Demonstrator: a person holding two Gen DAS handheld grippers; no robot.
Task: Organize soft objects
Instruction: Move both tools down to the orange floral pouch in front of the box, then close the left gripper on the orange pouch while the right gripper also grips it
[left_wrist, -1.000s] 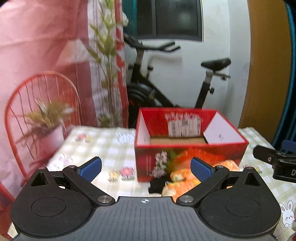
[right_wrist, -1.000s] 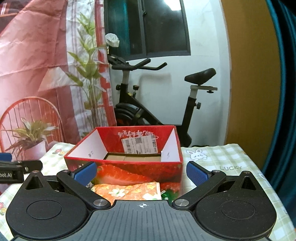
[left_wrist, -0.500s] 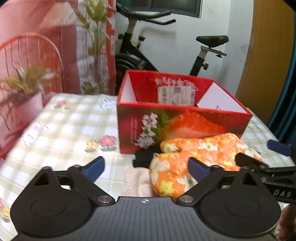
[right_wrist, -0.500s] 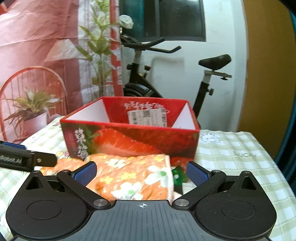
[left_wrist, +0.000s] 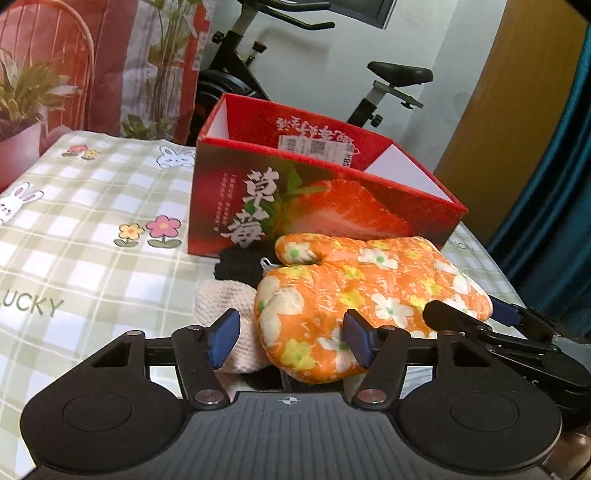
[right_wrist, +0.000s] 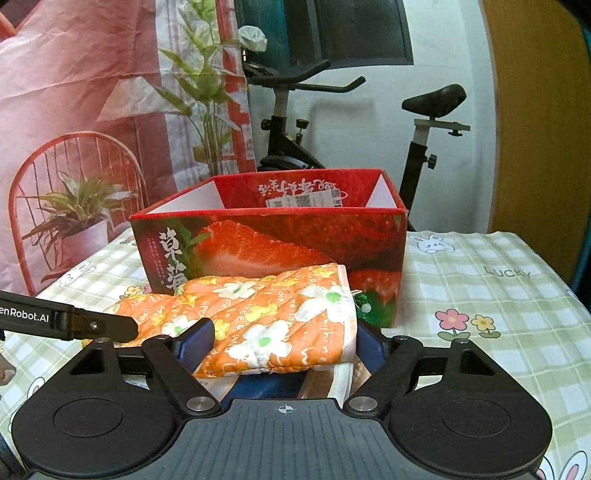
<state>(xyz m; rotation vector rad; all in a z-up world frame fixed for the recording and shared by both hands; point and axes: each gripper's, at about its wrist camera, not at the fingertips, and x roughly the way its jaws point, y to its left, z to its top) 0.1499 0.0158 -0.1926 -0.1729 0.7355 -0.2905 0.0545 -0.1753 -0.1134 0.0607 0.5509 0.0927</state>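
Orange floral oven mitt (left_wrist: 369, 284) lies lengthwise left to right on the checked tablecloth (left_wrist: 92, 258), just near of the red strawberry box (left_wrist: 325, 199). Left gripper (left_wrist: 291, 339) brackets its rounded fingertip end, right gripper (right_wrist: 280, 343) its cuff. Both pairs of jaws have just been closing with the mitt between them, not yet visibly pinching it.

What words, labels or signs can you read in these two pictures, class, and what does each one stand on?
"LUCKY" – printed on the checked tablecloth.
"草莓" – large characters on the front of the red strawberry box.
"enRobot.AI" – on the left gripper arm; the start is cut off.
"HAPPY", "love" – faint script on the orange floral oven mitt; only roughly readable.
Shipping label inside the box: barcode and print too small to read.
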